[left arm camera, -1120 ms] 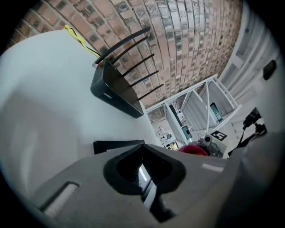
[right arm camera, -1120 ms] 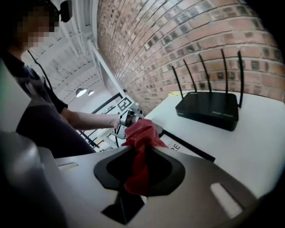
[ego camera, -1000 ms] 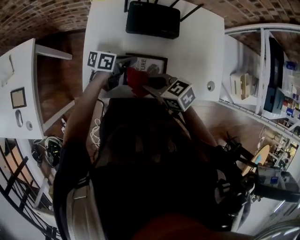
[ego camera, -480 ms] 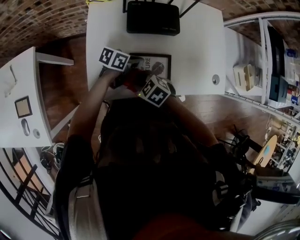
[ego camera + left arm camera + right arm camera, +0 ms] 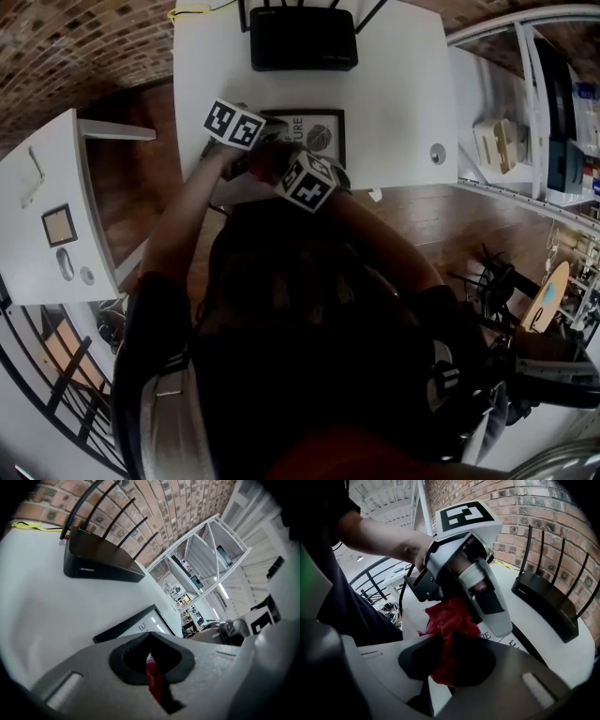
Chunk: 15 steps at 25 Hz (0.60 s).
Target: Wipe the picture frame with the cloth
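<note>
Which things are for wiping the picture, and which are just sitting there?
For the job:
red cloth
picture frame
left tongs and right tongs, both pinching the cloth

Just lying about:
black router
shelves beside the white table

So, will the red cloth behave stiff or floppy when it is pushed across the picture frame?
Probably floppy: the red cloth bunches and folds where the left gripper pinches it. Likely light, since it hangs in a crumpled wad. It may wrinkle rather than slide flat over the picture frame.
</note>
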### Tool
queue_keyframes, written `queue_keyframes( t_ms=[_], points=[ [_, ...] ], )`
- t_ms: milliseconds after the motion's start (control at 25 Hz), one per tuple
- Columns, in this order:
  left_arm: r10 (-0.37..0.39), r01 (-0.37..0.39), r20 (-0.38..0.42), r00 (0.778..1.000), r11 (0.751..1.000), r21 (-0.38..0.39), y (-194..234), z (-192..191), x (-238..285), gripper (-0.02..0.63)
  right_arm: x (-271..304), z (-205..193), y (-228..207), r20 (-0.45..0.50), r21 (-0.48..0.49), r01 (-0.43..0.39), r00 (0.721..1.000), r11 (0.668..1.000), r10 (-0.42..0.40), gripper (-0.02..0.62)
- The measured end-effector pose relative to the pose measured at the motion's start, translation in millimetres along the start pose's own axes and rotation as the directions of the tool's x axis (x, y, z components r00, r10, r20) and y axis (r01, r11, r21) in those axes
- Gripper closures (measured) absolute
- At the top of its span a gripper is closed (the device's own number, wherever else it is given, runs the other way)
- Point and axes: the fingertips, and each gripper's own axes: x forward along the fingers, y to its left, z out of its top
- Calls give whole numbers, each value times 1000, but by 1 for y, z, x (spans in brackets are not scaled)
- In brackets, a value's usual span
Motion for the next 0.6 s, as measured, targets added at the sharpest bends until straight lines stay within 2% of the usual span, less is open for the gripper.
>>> queue_keyframes(
  t_ms=[120,240,400,600],
  points=[
    [-3,3,-18,1000,1000,-12,-3,1,4,603,0,0,-1,12,13,2,1000,1000,-3,518],
    [27,-28,-58,998,1000,-10,1,1,5,603,0,0,-1,19,17,-5,1000,1000,4,518],
    [97,-92,-152,984,995,41,2,-6,12,603,-1,-3,0,22,12,-21,1000,1000,21,518],
    [198,-168,-233,952,975,143,5,-16,17,603,-2,-5,0,37,13,-39,999,999,38,518]
  ],
)
